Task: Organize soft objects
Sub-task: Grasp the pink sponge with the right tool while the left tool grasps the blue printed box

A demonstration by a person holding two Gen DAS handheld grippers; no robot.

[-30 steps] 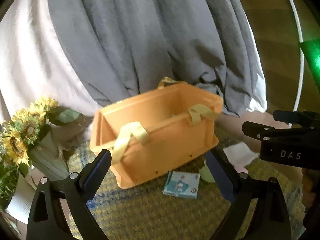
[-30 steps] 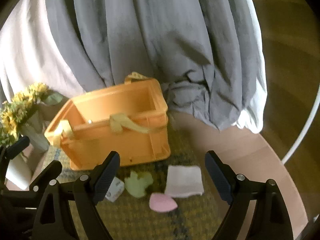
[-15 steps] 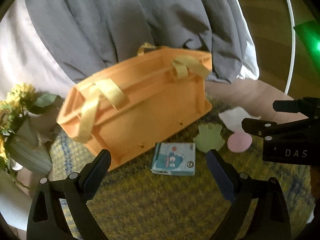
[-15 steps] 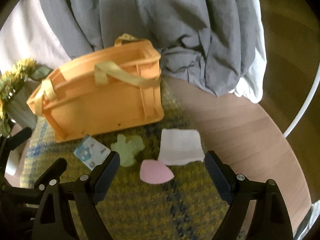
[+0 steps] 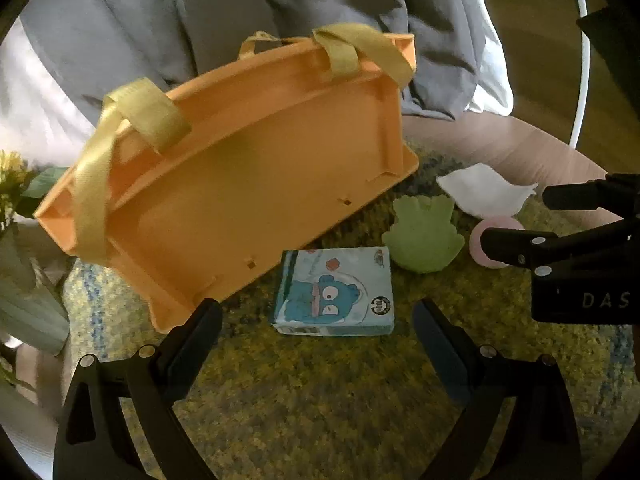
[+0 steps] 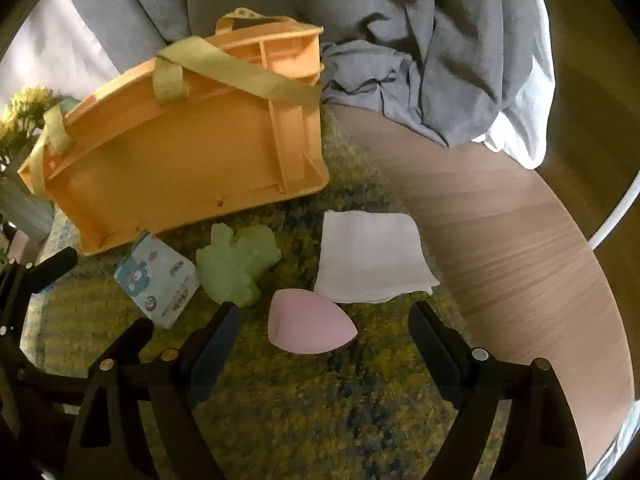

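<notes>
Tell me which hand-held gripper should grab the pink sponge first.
Right. The right hand-held gripper is open with the pink sponge lying between its fingers. The left hand-held gripper is open over the tissue pack instead.

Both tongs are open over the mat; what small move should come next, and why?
Probably lower the right tongs onto the pink teardrop sponge and close. It lies loose on the yellow woven mat, centred between the open fingers, nearest of the soft items in front of the orange plastic basket.
</notes>
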